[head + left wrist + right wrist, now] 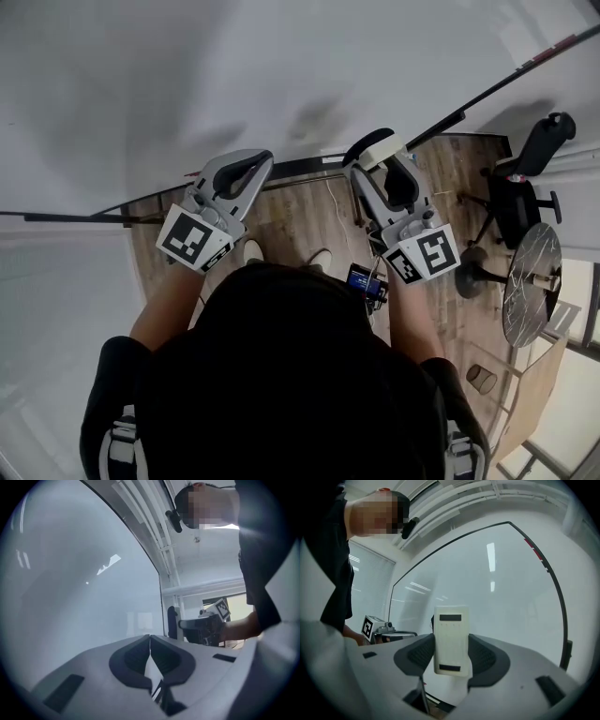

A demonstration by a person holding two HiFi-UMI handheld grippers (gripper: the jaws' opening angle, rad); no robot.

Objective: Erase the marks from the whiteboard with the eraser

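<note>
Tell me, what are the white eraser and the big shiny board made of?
The eraser looks like hard, cream-white plastic with a matte face: it has smooth moulded edges and two dark slots. Its wiping side is hidden. The whiteboard looks glossy, maybe glass or coated metal, since ceiling lights mirror in it. Its thin dark rim could be metal or plastic.

Wood-plank floor [300, 220], brown, laid in long boards. Black office chair [525, 178], at far right. Round grey table [532, 281], just beside the chair. Small brown cylinder [481, 378], on the floor near the table. Small blue-screened device [366, 280], at the person's waist.
</note>
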